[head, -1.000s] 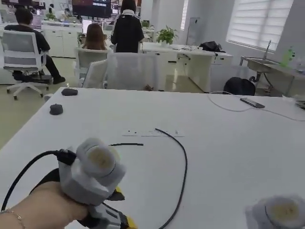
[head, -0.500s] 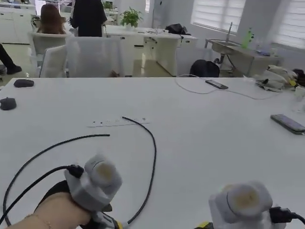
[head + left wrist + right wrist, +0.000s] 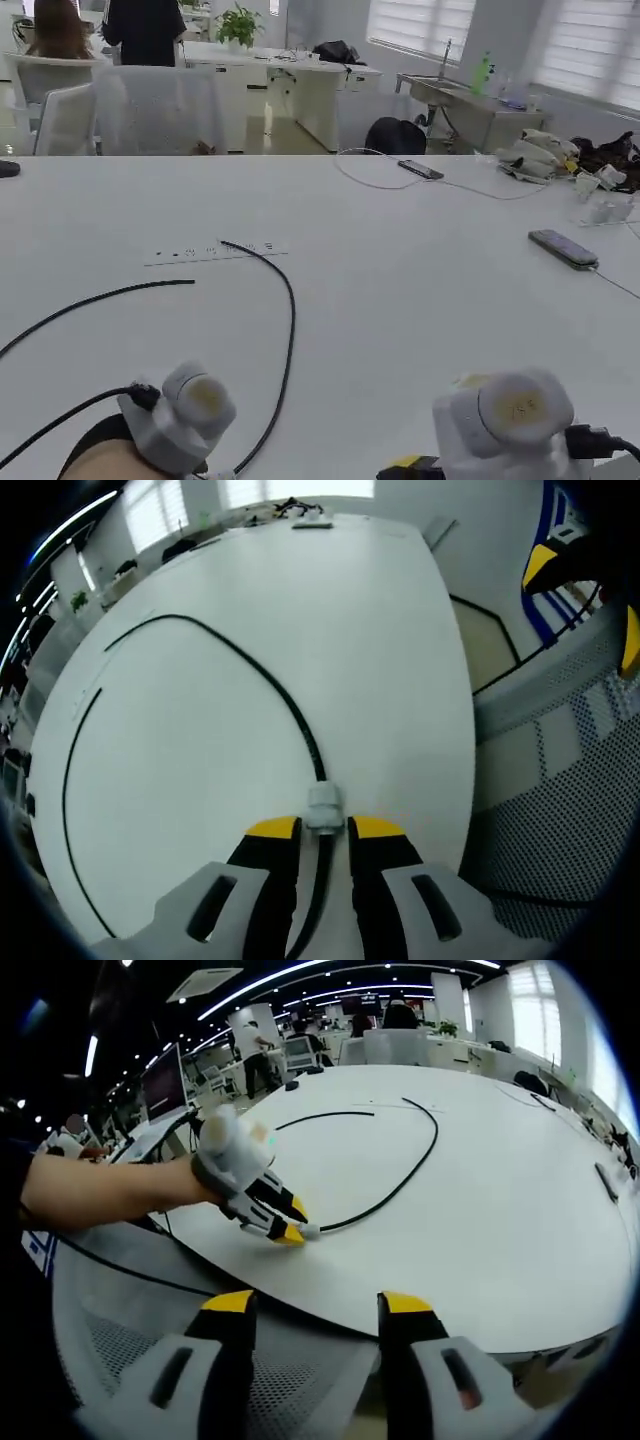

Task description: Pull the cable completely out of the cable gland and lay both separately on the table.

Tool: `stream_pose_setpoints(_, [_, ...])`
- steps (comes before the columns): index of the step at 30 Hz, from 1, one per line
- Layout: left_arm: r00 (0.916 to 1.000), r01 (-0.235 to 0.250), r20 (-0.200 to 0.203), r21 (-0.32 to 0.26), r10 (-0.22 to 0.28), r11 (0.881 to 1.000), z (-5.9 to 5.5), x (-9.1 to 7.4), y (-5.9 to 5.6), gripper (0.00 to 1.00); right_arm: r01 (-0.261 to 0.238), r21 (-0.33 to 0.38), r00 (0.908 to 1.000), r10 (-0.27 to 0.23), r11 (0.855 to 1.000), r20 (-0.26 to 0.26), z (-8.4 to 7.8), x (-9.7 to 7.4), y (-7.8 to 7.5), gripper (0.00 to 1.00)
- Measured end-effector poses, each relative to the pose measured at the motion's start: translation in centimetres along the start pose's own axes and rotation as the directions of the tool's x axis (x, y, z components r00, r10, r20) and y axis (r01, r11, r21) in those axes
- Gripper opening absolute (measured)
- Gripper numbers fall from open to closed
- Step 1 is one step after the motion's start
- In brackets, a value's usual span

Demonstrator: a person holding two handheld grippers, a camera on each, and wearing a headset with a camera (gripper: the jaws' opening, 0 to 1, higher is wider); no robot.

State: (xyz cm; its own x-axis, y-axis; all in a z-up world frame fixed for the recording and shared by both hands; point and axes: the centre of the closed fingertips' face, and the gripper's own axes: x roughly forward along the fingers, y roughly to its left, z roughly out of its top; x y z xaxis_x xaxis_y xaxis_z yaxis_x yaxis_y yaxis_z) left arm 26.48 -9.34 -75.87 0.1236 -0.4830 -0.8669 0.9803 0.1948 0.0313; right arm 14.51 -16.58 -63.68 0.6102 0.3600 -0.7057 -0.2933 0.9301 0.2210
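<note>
**Item 1. White tabletop** [image 3: 420, 300]. Carries the task's things. A dark flat phone [image 3: 563, 248] lies towards its right edge, well apart from the work.

**Item 2. Thin black cable** [image 3: 250, 670]. It runs from the near edge in a wide arc towards the middle of the tabletop. It is not yet drawn out of Item 3.

**Item 3. Small white plastic cable gland** [image 3: 323, 806]. It is threaded on the cable at the near edge of the tabletop.

**Item 4. Left gripper** [image 3: 322, 830]. Its yellow-tipped fingers [image 3: 272, 828] are drawn in close about the rear of the gland, and the cable passes back between them (whether the pads press gland or cable is hard to tell).

**Item 5. Right gripper** [image 3: 315, 1305]. Its fingers are spread wide and hold nothing. It hangs just off the near edge, apart from cable and gland.

**Hazards (judged).**
- With only one hold, a pull would likely drag the whole cable across the tabletop rather than slide it through the gland.
- A tight seal in the gland could make the cable jerk free.
- So close to the near edge, a released gland might roll off.
</note>
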Motion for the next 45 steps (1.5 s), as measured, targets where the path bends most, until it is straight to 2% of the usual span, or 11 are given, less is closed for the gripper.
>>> stream_pose_setpoints(6, [0.9993, -0.001, 0.037, 0.013, 0.001, 1.000, 0.5, -0.7, 0.0, 0.16, -0.004, -0.003, 1.0000, 0.004, 1.000, 0.003, 0.0, 0.0, 0.2, 0.49])
stream_pose_setpoints(14, [0.9918, 0.039, 0.122, -0.016, -0.037, 0.999, 2.1, -4.7, -0.5, 0.16, -0.034, -0.065, 0.9994, 0.033, 0.997, -0.008, 0.7, 0.1, 0.5, 0.46])
stream_pose_setpoints(18, [0.9879, 0.040, 0.150, -0.018, -0.037, 0.999, 2.1, -7.2, -0.7, 0.16, -0.124, -0.140, 0.9922, 0.121, 0.982, -0.029, 1.7, 0.5, 1.6, 0.40])
stream_pose_setpoints(21, [0.9851, 0.041, 0.168, -0.011, -0.039, 0.999, 1.9, -9.0, -0.9, 0.16, -0.227, -0.119, 0.9737, 0.228, 0.967, -0.007, 3.1, 1.0, 3.1, 0.37])
stream_pose_setpoints(25, [0.9802, 0.056, 0.191, -0.005, -0.054, 0.998, 1.4, -11.7, -1.9, 0.16, -0.344, -0.246, 0.9387, 0.338, 0.906, -0.070, 4.4, 1.7, 4.9, 0.36])
stream_pose_setpoints(30, [0.9754, 0.067, 0.205, 0.074, -0.081, 0.995, 1.0, -14.0, -3.4, 0.16, -0.465, -0.451, 0.8851, 0.414, 0.762, -0.213, 6.0, 3.4, 7.4, 0.37])
stream_pose_setpoints(33, [0.9759, 0.066, 0.202, 0.090, -0.083, 0.994, 0.7, -15.2, -4.3, 0.16, -0.490, -0.539, 0.8701, 0.421, 0.685, -0.256, 7.1, 4.6, 8.7, 0.38])
stream_pose_setpoints(34, [0.9765, 0.063, 0.199, 0.103, -0.083, 0.993, 0.7, -15.4, -4.5, 0.16, -0.509, -0.551, 0.8591, 0.432, 0.662, -0.275, 7.3, 4.9, 9.1, 0.36])
stream_pose_setpoints(35, [0.9776, 0.053, 0.197, 0.117, -0.076, 0.992, 0.6, -15.7, -4.6, 0.16, -0.549, -0.563, 0.8329, 0.462, 0.618, -0.305, 7.4, 5.2, 10.0, 0.35])
stream_pose_setpoints(38, [0.9789, 0.038, 0.193, 0.146, -0.066, 0.989, 0.5, -16.2, -5.0, 0.16, -0.620, -0.569, 0.7828, 0.476, 0.540, -0.401, 6.8, 5.8, 11.1, 0.32])
stream_pose_setpoints(45, [0.9784, 0.018, 0.199, 0.186, -0.056, 0.982, 0.7, -16.7, -5.8, 0.16, -0.703, -0.573, 0.7112, 0.437, 0.422, -0.550, 5.2, 6.8, 12.1, 0.30])
